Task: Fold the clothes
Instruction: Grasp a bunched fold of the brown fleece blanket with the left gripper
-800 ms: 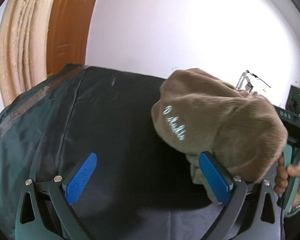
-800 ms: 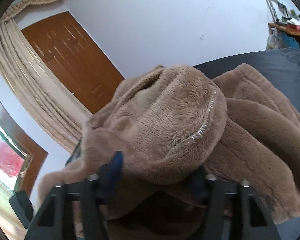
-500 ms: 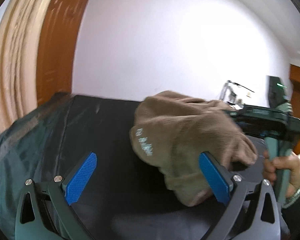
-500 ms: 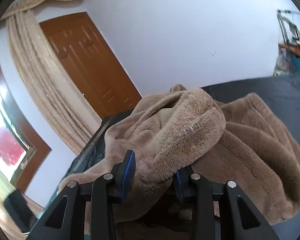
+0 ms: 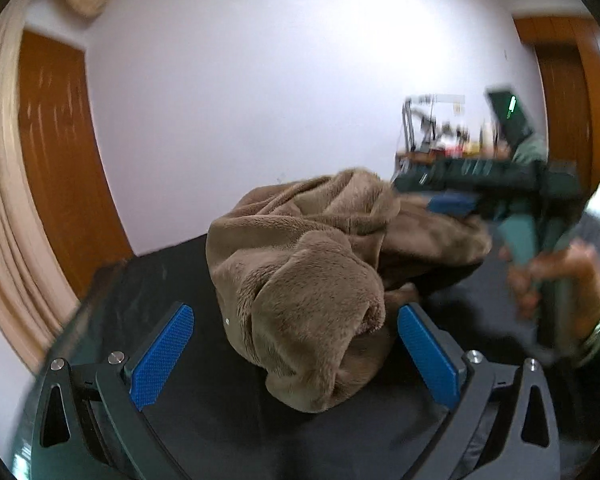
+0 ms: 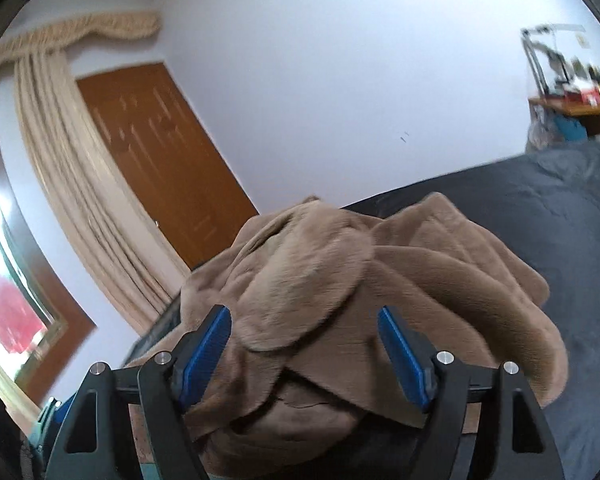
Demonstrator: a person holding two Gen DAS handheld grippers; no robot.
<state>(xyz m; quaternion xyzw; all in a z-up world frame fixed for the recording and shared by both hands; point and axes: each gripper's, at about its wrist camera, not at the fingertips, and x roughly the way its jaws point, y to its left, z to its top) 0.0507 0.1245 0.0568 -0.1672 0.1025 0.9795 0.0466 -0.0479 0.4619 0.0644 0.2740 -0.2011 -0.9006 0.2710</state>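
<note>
A brown fleece garment (image 5: 300, 280) lies crumpled in a heap on the black padded surface (image 5: 172, 280). My left gripper (image 5: 292, 316) is open wide, and the heap's near end sits between its blue pads without being pressed. In the right wrist view the same garment (image 6: 440, 264) bulges up between the spread fingers of my right gripper (image 6: 304, 316), which is open. Its pads stand beside the folds with no pinch showing. In the left wrist view the right gripper's body (image 5: 480, 184) hovers over the far side of the heap, blurred.
A person's hand (image 5: 540, 280) holds the right gripper's handle at the right. A wooden door (image 5: 60, 160) and a beige curtain (image 6: 60, 160) stand at the left. A cluttered desk (image 6: 572, 100) is at the far right. Dark bedding (image 6: 560, 208) stretches to the right.
The right gripper's jaws have spread wider and the fleece has slumped out of its pinch onto the surface. The heap now lies between the left gripper's fingers.
</note>
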